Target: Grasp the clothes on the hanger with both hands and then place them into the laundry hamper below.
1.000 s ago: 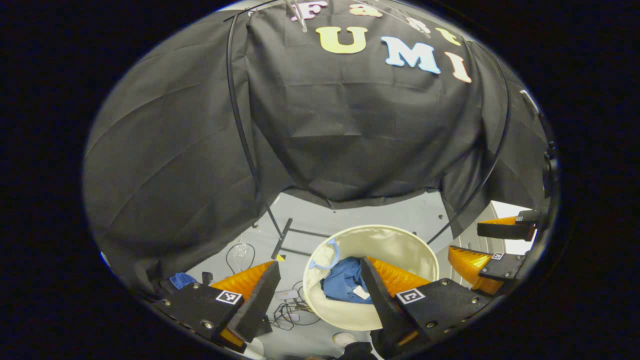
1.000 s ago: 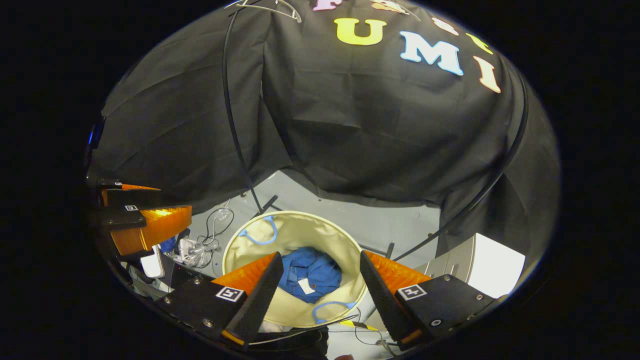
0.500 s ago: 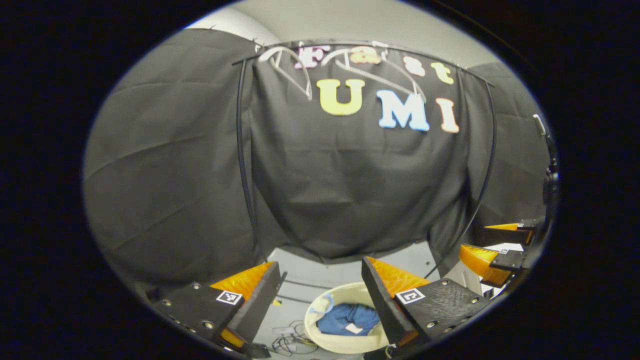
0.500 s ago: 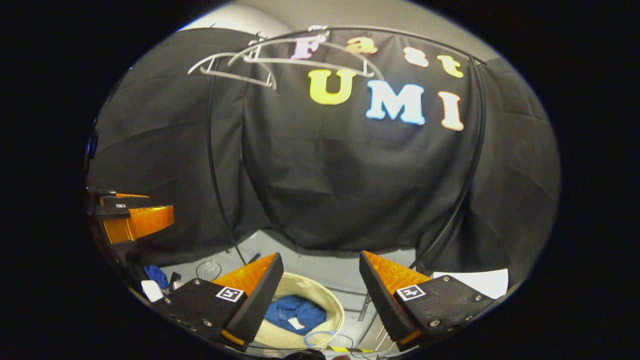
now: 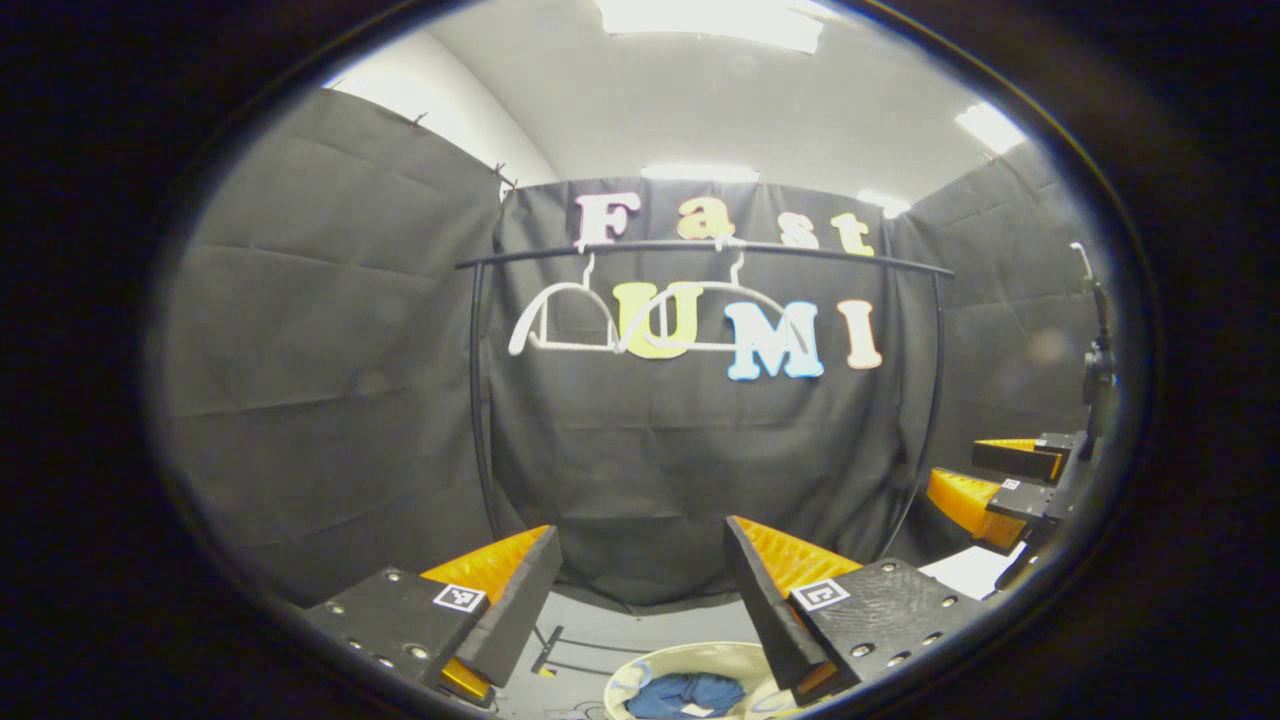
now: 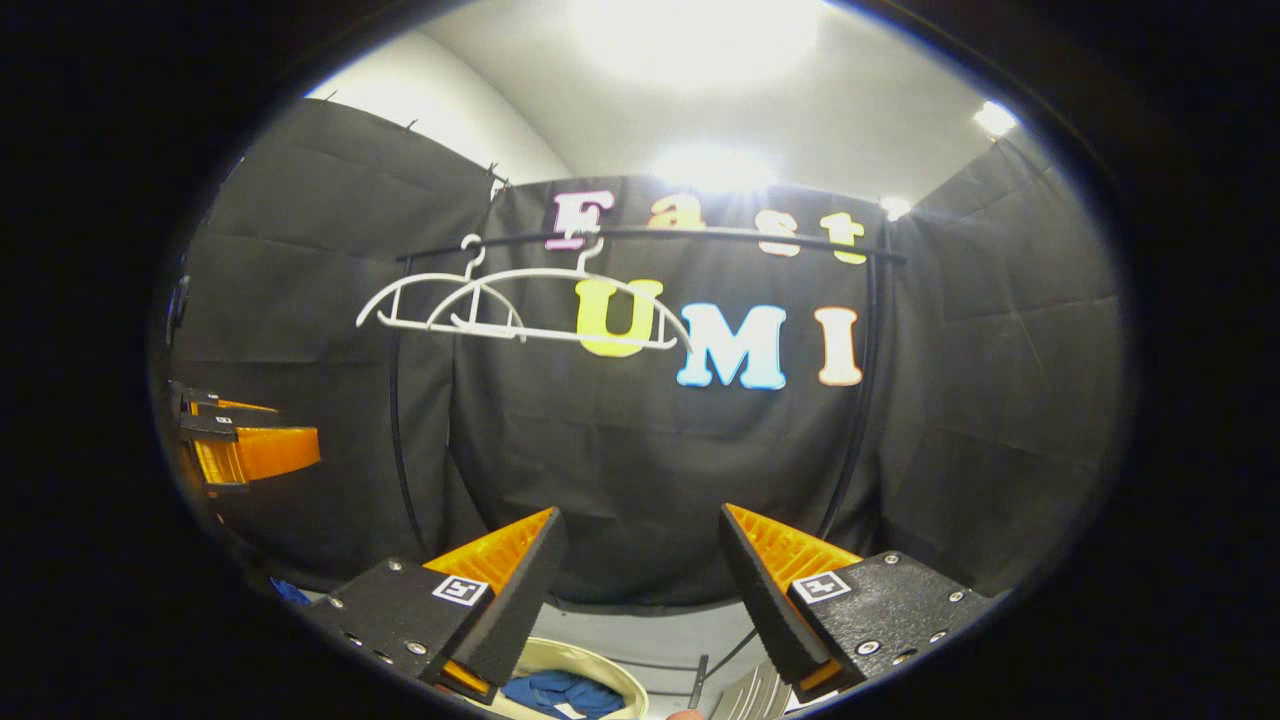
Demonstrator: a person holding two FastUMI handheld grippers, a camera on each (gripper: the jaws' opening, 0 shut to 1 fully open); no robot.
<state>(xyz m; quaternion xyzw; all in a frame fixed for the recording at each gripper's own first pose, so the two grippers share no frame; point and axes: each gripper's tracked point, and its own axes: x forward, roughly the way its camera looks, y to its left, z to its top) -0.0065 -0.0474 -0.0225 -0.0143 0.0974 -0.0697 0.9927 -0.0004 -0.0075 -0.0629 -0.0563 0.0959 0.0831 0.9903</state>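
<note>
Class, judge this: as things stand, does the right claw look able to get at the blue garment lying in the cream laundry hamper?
Probably yes. The right claw is open and holds nothing, the blue garment lies uncovered in the open-topped cream laundry hamper just below it, and nothing stands between them.

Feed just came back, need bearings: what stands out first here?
Two bare white plastic hangers hang on the black rail high against the booth wall. Low down, a crumpled blue garment lies in the cream round hamper. The left gripper and right gripper hold their jaws wide, gripping nothing.
</note>
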